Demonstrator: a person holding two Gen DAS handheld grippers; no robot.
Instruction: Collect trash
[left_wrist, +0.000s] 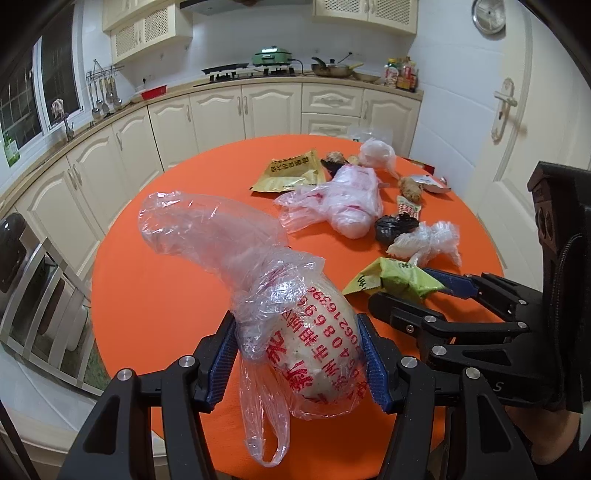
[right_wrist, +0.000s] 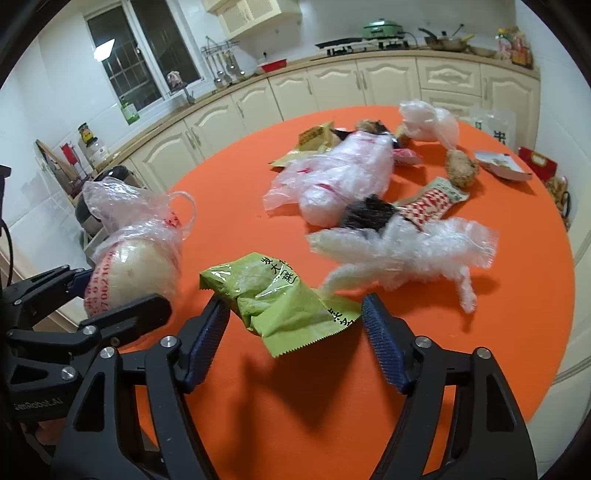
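Note:
My left gripper (left_wrist: 299, 363) is shut on a clear plastic bag with red print (left_wrist: 317, 350) holding a round pale lump, above the orange round table (left_wrist: 155, 295); the bag's neck trails up and left. It also shows in the right wrist view (right_wrist: 133, 266). My right gripper (right_wrist: 295, 343) is open, its jaws wide around a green snack wrapper (right_wrist: 277, 302), whose left side touches the left finger (right_wrist: 207, 343). The wrapper (left_wrist: 399, 282) also shows between the right gripper's fingers in the left wrist view.
More trash lies across the table: a crumpled clear film (right_wrist: 406, 251), a black wad (right_wrist: 369, 216), a red-white wrapper (right_wrist: 432, 203), a large pinkish bag (right_wrist: 340, 177), a yellow packet (left_wrist: 291, 173), a brown lump (right_wrist: 460, 170). Kitchen cabinets (left_wrist: 229, 114) stand behind.

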